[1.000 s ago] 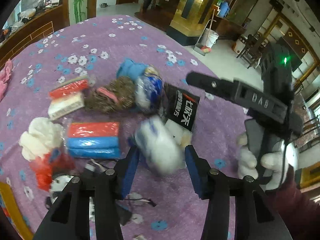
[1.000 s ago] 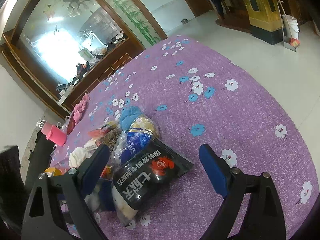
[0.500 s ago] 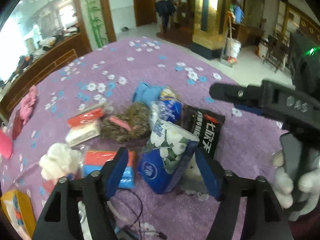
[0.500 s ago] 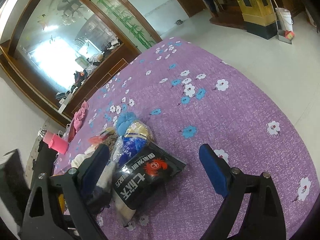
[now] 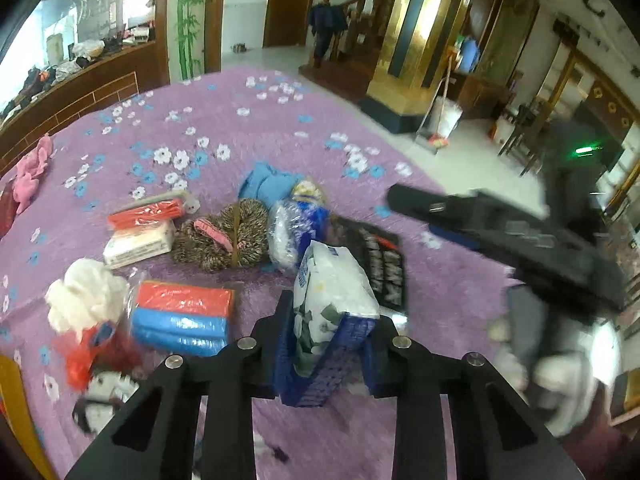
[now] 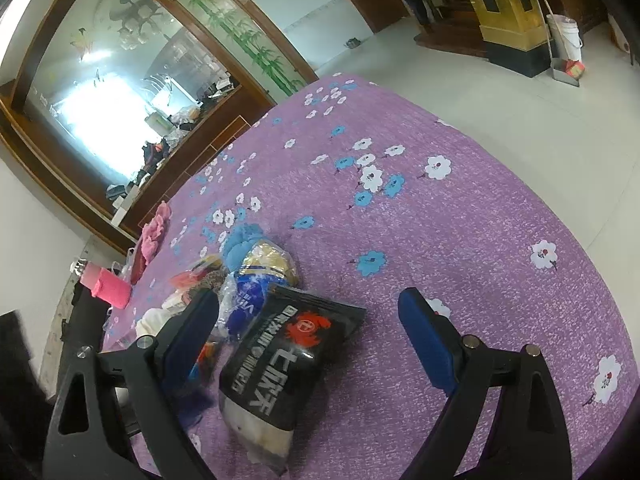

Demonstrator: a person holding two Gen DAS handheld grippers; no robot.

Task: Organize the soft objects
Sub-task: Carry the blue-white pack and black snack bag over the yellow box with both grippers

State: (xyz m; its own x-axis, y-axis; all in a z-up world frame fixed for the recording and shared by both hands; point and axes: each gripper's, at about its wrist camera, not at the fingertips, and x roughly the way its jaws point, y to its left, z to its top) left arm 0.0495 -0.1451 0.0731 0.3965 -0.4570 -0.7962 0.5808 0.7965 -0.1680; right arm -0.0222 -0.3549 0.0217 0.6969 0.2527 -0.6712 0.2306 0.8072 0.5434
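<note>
My left gripper [image 5: 326, 344] is shut on a white and blue floral tissue pack [image 5: 330, 308] and holds it above the purple flowered cloth [image 5: 224, 120]. Behind it lie a black snack bag [image 5: 382, 264], a blue-white plastic pack [image 5: 298, 224], a brown fuzzy item [image 5: 224, 236], a red and blue pack [image 5: 182, 316], a white fluffy thing [image 5: 84, 298] and a blue cloth [image 5: 266, 184]. My right gripper [image 6: 308, 340] is open and empty, hovering over the black snack bag [image 6: 288, 356]; it also shows at the right of the left wrist view [image 5: 512, 236].
A red and white tissue pack [image 5: 140, 232] lies at the left. A pink cloth [image 5: 30, 172] lies near the cloth's far left edge. A pink cup [image 6: 106, 286] stands by the table's left side. A bare stretch of cloth [image 6: 460, 232] lies at the right.
My left gripper closed on the floral tissue pack and lifted it, turning it more upright. The right gripper stayed open and shifted slightly.
</note>
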